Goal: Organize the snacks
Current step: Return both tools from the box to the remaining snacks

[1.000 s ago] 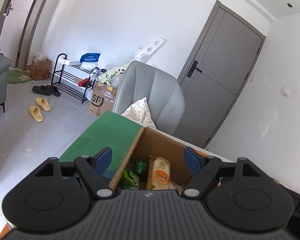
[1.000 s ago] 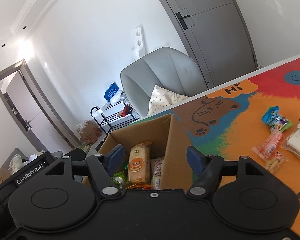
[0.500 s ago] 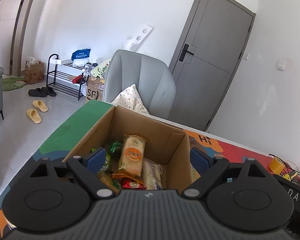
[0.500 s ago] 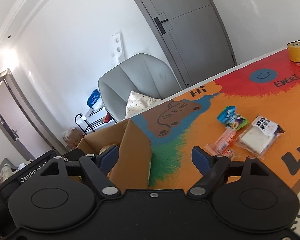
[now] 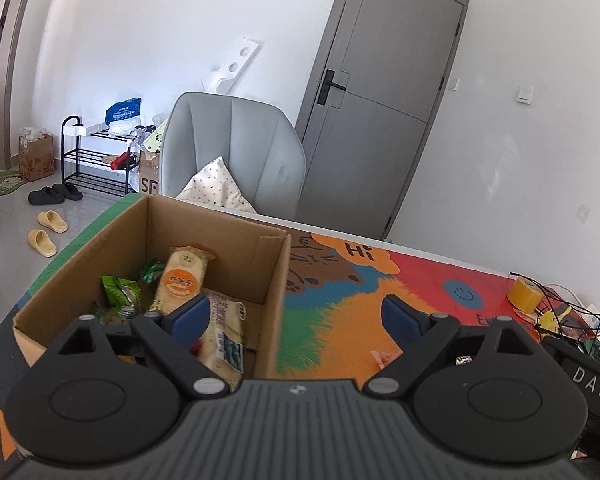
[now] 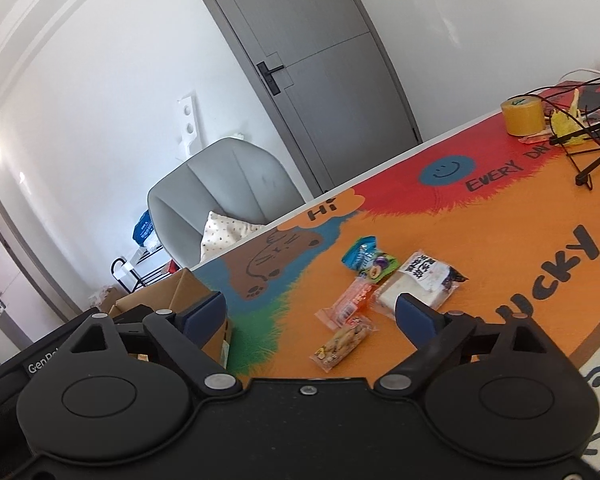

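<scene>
Cardboard box (image 5: 276, 280) at 9 o'clock on the worktop (image 6: 500, 216), snacks inside partly masked by the left gripper (image 5: 296, 316), released and empty. Right gripper (image 6: 310, 312) opening, nothing between; loose snack packets (image 6: 380, 280) at 12 o'clock, bare mat around them.

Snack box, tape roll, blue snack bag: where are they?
Snack box (image 5: 274, 280), left wrist view, right cardboard wall.
Tape roll (image 6: 523, 117), right wrist view, yellow side.
Blue snack bag (image 6: 360, 255), right wrist view, blue middle.
</scene>
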The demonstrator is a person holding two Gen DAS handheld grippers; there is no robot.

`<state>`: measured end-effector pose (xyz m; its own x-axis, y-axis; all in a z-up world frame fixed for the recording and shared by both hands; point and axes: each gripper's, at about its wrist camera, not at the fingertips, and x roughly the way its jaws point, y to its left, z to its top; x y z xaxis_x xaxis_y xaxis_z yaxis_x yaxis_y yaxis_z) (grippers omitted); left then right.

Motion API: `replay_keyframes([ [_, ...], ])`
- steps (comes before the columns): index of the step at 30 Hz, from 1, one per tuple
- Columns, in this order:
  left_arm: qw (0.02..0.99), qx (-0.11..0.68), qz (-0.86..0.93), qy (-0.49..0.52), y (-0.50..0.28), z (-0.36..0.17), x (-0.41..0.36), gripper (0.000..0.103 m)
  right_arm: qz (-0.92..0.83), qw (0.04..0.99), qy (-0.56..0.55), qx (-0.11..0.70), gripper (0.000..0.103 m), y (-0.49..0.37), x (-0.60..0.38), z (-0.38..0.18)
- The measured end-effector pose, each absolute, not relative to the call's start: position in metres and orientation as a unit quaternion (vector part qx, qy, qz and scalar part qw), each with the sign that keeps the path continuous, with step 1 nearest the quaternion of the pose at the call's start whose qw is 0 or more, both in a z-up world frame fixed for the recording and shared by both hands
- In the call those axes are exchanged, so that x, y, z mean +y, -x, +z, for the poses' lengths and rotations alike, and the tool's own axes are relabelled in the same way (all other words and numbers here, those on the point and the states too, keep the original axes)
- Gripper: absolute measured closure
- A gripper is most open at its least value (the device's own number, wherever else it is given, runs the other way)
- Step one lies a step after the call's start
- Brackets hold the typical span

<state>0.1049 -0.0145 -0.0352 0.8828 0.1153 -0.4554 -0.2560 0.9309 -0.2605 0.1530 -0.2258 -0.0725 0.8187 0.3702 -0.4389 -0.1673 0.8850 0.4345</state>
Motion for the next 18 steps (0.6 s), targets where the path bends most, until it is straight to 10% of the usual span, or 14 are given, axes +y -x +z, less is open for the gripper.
replay_keyframes([
  [18, 0.960, 0.245, 0.056, 0.123, -0.137, -0.046, -0.083, 0.011, 0.083, 0.931, -0.237, 0.265, 0.006, -0.161, -0.297, -0.095],
])
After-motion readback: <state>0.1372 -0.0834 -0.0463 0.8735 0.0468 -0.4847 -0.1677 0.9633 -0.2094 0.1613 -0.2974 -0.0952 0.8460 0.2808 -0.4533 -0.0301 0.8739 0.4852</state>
